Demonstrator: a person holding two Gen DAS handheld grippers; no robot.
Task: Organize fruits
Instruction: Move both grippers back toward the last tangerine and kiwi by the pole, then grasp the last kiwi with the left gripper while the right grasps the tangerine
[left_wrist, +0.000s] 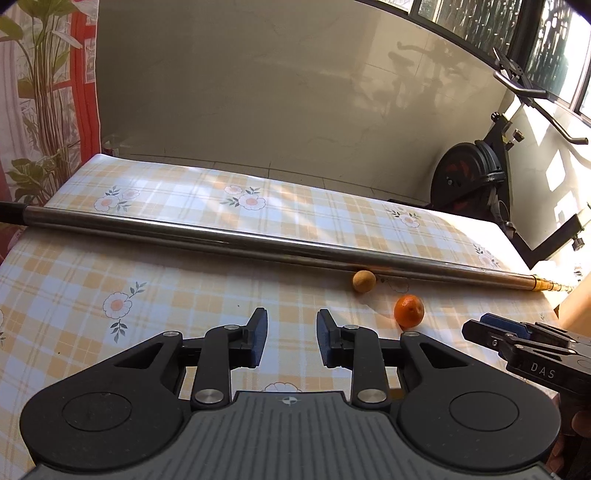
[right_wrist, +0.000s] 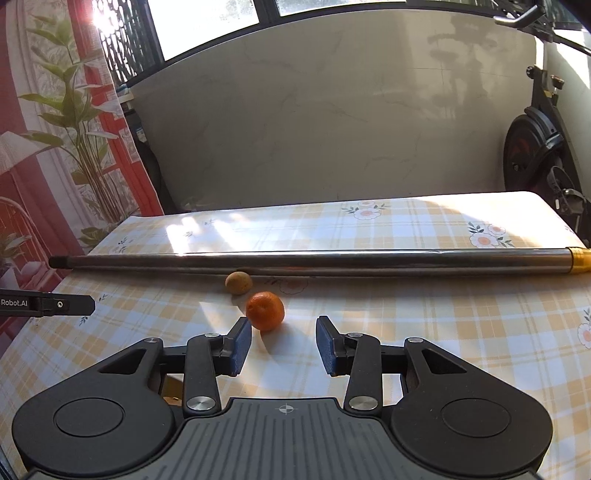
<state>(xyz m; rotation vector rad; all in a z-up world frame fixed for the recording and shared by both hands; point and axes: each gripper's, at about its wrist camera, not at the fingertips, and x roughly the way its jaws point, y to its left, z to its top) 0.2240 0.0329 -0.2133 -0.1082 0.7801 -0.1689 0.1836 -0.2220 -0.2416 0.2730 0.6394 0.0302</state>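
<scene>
Orange mandarin (right_wrist: 265, 310), one; tan fruit (right_wrist: 239, 283), one; steel pole (right_wrist: 295, 260), one; both hand-held grippers (left_wrist: 291, 338) (right_wrist: 283, 345) released, empty.

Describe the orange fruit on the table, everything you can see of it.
The orange fruit is small and round, with a bright, slightly dimpled peel and a dark stem dimple facing the left wrist camera. It rests on the checked, flowered tablecloth, whole and unpeeled, casting a shadow. A smaller tan fruit lies just behind it, against a long metal pole. Nothing grips it: it sits just ahead of the right gripper, near one blue pad.
</scene>
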